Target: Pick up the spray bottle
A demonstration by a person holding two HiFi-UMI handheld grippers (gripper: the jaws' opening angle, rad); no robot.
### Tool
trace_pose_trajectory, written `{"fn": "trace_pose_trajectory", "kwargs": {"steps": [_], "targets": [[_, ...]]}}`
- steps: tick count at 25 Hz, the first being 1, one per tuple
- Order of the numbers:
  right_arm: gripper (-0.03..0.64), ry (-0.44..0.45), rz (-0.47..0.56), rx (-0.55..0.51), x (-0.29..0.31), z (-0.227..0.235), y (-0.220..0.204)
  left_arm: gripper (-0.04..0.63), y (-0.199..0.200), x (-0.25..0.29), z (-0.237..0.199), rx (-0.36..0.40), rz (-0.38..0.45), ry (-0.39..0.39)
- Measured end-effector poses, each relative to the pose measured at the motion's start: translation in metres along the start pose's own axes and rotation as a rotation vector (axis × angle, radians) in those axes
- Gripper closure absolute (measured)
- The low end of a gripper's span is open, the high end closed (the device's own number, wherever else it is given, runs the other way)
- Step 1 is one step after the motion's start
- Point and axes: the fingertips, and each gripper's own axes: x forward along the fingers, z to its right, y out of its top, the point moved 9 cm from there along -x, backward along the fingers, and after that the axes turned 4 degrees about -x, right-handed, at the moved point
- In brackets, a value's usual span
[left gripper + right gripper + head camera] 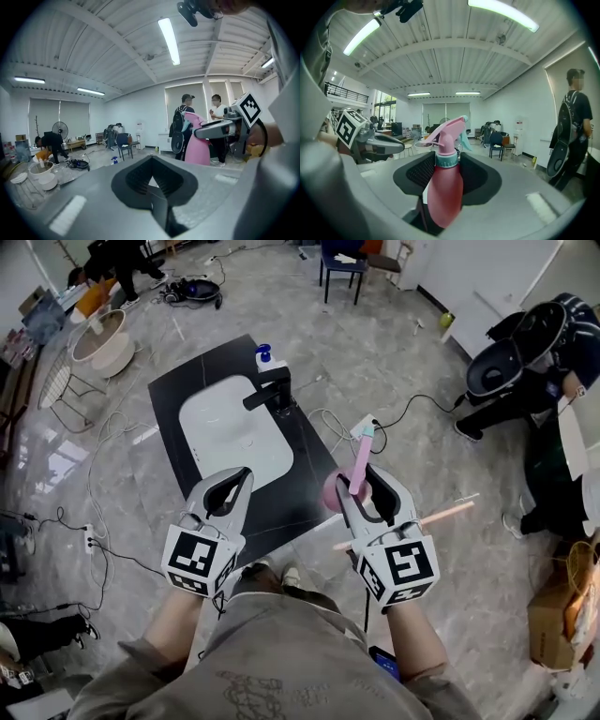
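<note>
One spray bottle (443, 187), pink with a teal collar, sat clamped between the jaws of the right tongs (367, 488). The pads pressed its rounded body from both sides, and the neck and trigger head poked out past the tips. The jaws stood about half wide, set by the bottle's girth. The bottle looked to be off every surface, so the pickup read as basically done and the step in hand as holding it up.

The left tongs (230, 486) were just beside the right ones, on their left. Their jaws were together with nothing in them, and they were not touching the bottle.

Ahead of and below both tongs lay a black counter (178, 390) with a white basin (230, 432). A black tap (272, 390) stood at the basin's far side, with a small blue bottle (264, 354) beyond it. A person (574, 122) stood off to the right of the right tongs, well apart.

To do it well:
- Keep the squeeze steady. The body is smooth and bulging, so it would probably slide if the grip eased, and thin plastic would likely dent if it tightened.
- Keep the bottle lined up along the jaws, without tipping it.
- Keep the left tongs off the trigger.
- Stay clear of the tap.
</note>
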Motion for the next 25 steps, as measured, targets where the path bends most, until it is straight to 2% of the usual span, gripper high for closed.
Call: {"fn": "trace_pose_trajectory", "kwargs": {"steps": [8,17,25], "targets": [[0.425,0.005,0.059,-0.003,-0.036,-0.003,0.015,0.595,0.017,-0.023,0.011,0.027,0.055,0.015],[0.440,-0.006,0.085,-0.004,-0.058,-0.015,0.021,0.594,0.024,-0.037,0.019,0.116,0.043,0.006],[0.454,-0.001,0.051,0.025,-0.052,-0.025,0.006,0.594,0.018,-0.039,0.023,0.094,0.028,-0.030]]}}
